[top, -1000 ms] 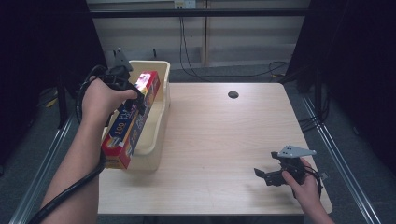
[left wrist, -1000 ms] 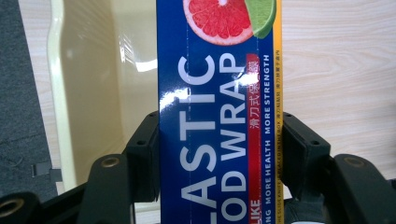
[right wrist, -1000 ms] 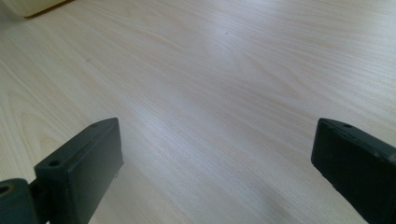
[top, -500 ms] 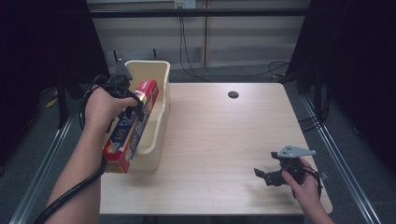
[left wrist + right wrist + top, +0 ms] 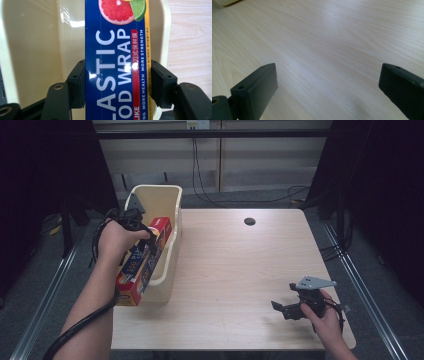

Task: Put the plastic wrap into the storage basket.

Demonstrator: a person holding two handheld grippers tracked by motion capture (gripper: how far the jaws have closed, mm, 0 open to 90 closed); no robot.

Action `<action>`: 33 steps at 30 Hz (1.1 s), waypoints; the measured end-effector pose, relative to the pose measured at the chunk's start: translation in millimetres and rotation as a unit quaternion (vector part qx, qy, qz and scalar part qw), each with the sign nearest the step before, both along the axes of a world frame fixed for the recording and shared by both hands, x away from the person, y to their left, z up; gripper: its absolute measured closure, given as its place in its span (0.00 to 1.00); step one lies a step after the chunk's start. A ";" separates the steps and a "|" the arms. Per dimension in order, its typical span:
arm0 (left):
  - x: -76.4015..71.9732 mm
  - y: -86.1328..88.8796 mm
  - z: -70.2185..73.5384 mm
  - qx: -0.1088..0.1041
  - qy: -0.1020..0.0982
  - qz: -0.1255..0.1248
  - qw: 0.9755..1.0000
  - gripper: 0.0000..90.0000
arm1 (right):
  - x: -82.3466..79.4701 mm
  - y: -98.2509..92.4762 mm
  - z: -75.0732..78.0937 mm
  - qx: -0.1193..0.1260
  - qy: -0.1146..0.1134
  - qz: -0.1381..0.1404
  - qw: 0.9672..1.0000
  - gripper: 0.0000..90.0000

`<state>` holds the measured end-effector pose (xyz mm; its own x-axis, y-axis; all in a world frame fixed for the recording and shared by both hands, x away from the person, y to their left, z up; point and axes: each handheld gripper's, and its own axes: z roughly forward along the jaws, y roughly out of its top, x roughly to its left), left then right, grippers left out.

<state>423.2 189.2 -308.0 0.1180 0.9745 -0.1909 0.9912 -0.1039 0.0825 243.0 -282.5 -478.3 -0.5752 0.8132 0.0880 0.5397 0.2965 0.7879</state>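
My left gripper (image 5: 141,231) clamps the plastic wrap box (image 5: 144,261), tilted over the cream bin (image 5: 172,205) at the table's left edge; its near end overhangs the rim and could snag or tip the bin; my right gripper (image 5: 280,307) rests open, near right.

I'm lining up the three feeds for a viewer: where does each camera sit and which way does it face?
High view: above the person's side, looking forward and down on the table; both forearms show.
Left gripper view: rides the left gripper, facing into the cream bin; its jaws clamp the plastic wrap box.
Right gripper view: rides the right gripper, looking low across bare tabletop, jaws apart.
Shared: high and left views show box and bin.
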 end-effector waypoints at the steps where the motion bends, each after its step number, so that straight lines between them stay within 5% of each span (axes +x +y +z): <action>1: 1.1 0.5 -1.4 0.001 0.002 0.000 1.000 0.45 | -0.1 0.4 0.0 -0.001 0.001 -0.001 1.000 0.02; 12: 10.6 -1.7 -24.4 0.006 0.031 0.006 0.999 0.44 | 0.2 1.0 -1.2 -0.001 0.002 0.000 1.000 0.02; 15: 10.8 -2.5 -24.1 0.015 0.019 0.013 1.000 0.43 | 0.6 1.3 -1.7 -0.002 0.004 0.004 1.000 0.02; 21: 11.2 -2.4 -13.8 -0.005 0.010 0.021 1.000 0.42 | -0.9 0.4 -2.7 -0.002 0.007 0.001 1.000 0.02; 25: 8.9 -4.8 3.7 -0.010 -0.020 0.014 1.000 0.38 | -2.7 -1.1 -0.9 -0.001 0.004 0.000 1.000 0.03; 33: -0.7 -18.6 29.9 -0.025 -0.050 -0.009 0.998 0.35 | -2.1 1.9 -1.4 -0.002 0.006 0.001 1.000 0.03</action>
<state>422.5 170.6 -278.2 0.1558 0.9616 -0.2257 0.9759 -0.1146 0.1857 240.9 -280.7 -479.7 -0.5765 0.8119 0.0925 0.5488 0.3008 0.7800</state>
